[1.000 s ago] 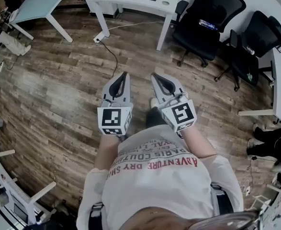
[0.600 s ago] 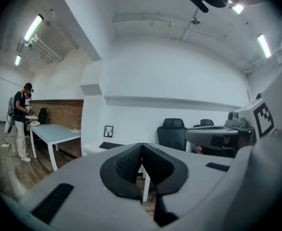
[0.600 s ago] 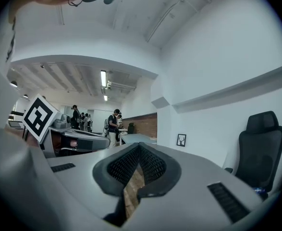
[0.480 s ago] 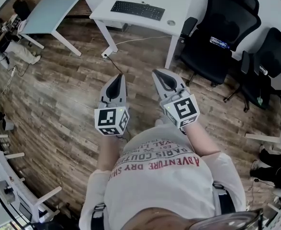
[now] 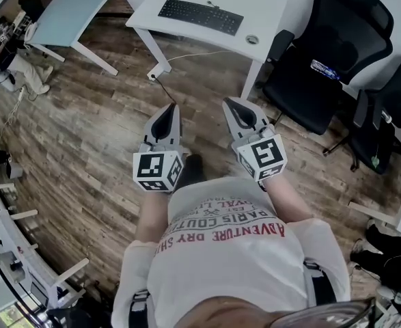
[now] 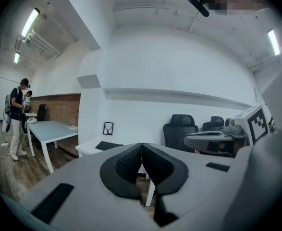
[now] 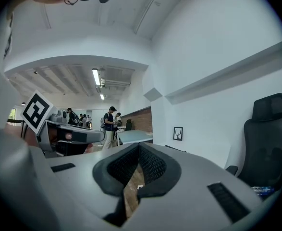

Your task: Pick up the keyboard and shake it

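A black keyboard [image 5: 200,16] lies on a white desk [image 5: 268,5] ahead of me; in the left gripper view the keyboard [image 6: 108,146] shows small, just left of the jaws. My left gripper [image 5: 171,107] and right gripper [image 5: 229,102] are held side by side over the wooden floor, well short of the desk. Both are shut with nothing between their pads. In the left gripper view the left gripper [image 6: 141,144] has its tips pressed together, and in the right gripper view so does the right gripper [image 7: 139,145].
Black office chairs [image 5: 323,53] stand right of the desk. A pale blue table [image 5: 67,16] is at the upper left, with people [image 6: 17,114] standing beyond it. A cable [image 5: 160,80] runs across the floor from the desk leg.
I have walked forward: the desk, keyboard and chairs have drawn closer and lower in the head view. Both grippers stay shut and side by side.
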A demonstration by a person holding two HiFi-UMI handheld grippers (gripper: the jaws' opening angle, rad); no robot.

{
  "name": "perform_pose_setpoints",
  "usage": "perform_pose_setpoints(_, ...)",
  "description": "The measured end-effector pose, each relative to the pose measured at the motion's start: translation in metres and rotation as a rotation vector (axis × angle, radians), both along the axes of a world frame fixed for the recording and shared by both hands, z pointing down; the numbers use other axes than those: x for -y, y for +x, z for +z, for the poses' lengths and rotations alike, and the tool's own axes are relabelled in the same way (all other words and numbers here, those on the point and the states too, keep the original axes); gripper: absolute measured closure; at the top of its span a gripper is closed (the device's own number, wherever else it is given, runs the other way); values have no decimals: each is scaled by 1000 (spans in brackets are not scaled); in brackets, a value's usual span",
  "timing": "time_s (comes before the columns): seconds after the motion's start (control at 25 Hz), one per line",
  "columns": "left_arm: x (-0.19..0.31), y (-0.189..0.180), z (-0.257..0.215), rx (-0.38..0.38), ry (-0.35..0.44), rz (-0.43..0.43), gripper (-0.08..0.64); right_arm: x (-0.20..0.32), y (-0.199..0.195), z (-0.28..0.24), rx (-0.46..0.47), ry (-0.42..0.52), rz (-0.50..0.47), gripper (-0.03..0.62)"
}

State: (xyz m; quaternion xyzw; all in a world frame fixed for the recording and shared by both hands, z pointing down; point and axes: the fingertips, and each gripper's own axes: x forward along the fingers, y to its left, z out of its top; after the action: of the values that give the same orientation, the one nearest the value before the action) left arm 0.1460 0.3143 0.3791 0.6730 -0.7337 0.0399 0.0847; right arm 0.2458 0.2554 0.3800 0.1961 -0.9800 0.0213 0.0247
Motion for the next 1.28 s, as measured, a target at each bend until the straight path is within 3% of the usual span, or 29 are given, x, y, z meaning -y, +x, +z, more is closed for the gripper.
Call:
perform_pose_setpoints(0.24, 66, -49, 12, -19, 1, 78, 534, 50, -42, 9, -33, 8, 72, 568)
perform_pose_setpoints(0.48, 139, -97, 5, -28, 17, 242, 534, 105, -87, 6, -46, -20, 223, 568)
perform_pose_setpoints(0.64, 189, -148, 3, -33, 13, 324, 534, 149, -127, 5, -51, -33, 316, 568)
perform_pose_setpoints(0.88, 246, -225, 16, -53, -9, 354, 534, 205, -184, 12, -34, -71, 427, 568)
perform_pose_setpoints(1.08, 285, -252, 38, -84, -40, 391, 534, 241, -212, 27, -72, -102, 462, 568)
perform_pose_setpoints(1.28, 337, -261, 48, -92, -66, 405, 534, 293, -215, 40, -80, -132, 490, 568)
